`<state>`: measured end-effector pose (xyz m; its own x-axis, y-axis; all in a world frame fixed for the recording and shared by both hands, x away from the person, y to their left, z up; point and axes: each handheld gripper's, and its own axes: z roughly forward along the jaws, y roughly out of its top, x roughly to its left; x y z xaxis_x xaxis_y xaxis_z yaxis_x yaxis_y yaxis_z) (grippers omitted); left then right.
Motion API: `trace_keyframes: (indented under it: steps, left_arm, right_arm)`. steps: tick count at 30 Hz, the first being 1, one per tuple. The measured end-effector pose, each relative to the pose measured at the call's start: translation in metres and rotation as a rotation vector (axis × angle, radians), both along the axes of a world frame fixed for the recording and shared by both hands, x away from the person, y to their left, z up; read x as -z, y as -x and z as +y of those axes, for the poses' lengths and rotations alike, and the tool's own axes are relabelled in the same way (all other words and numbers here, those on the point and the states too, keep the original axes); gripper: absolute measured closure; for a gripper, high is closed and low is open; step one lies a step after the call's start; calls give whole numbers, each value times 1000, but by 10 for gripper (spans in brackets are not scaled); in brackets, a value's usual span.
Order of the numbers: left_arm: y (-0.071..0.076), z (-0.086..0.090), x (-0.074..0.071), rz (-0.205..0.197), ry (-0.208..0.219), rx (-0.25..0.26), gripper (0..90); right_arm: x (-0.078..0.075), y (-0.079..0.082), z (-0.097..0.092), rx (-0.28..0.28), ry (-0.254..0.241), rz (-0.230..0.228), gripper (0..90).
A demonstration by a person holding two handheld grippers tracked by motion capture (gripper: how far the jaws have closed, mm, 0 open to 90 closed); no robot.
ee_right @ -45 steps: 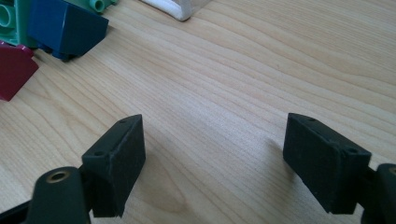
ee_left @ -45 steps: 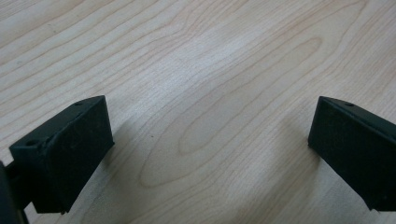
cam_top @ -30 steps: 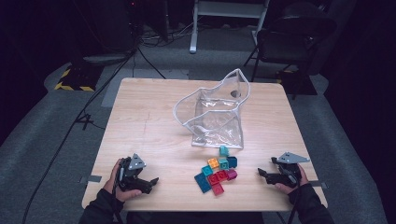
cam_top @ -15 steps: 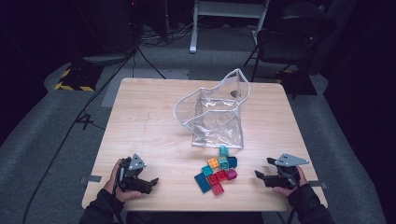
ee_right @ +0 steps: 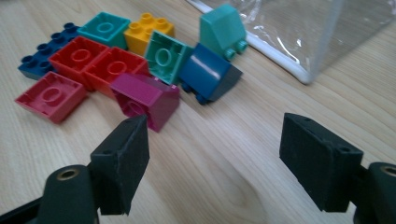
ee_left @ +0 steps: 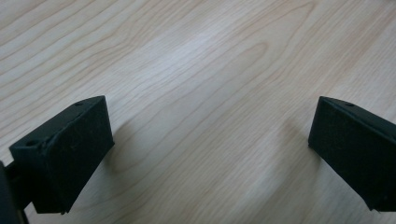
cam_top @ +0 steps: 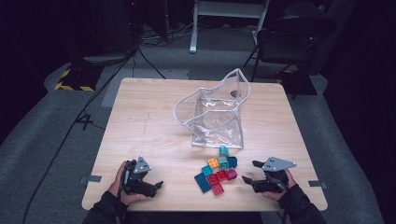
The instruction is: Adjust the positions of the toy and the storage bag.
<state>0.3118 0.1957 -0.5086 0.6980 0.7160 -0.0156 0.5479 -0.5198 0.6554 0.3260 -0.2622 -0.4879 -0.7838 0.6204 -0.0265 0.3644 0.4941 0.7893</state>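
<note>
we keep our right gripper [ee_right: 212, 161] just right of the pile of toy bricks [cam_top: 216, 171] at the near middle of the table [cam_top: 140, 121]; its jaws have just been closing a little, with nothing between them; they stand wide apart; our left gripper [ee_left: 205, 149] is also spread over bare wood at the near left; the magenta brick [ee_right: 145, 99] is nearest; it looks light, stiff and smooth, so we would take it by its two flat sides; the clear bag [cam_top: 217, 116] behind is soft.
</note>
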Motion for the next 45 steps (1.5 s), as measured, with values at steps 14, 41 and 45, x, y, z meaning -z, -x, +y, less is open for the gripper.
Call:
trace_keyframes:
  steps: [14,41,45]
  left_arm:
    - [0,-47,0,-3,-2,90,1]
    - [-8,-119,-1,-2,-5,184,3]
    - [-10,-122,-1,-2,-3,181,3]
  right_arm:
    - [5,4,19,-40,-3,15,263]
    - [12,8,38,-47,19,4,315]
    - [12,8,42,-43,24,-5,336]
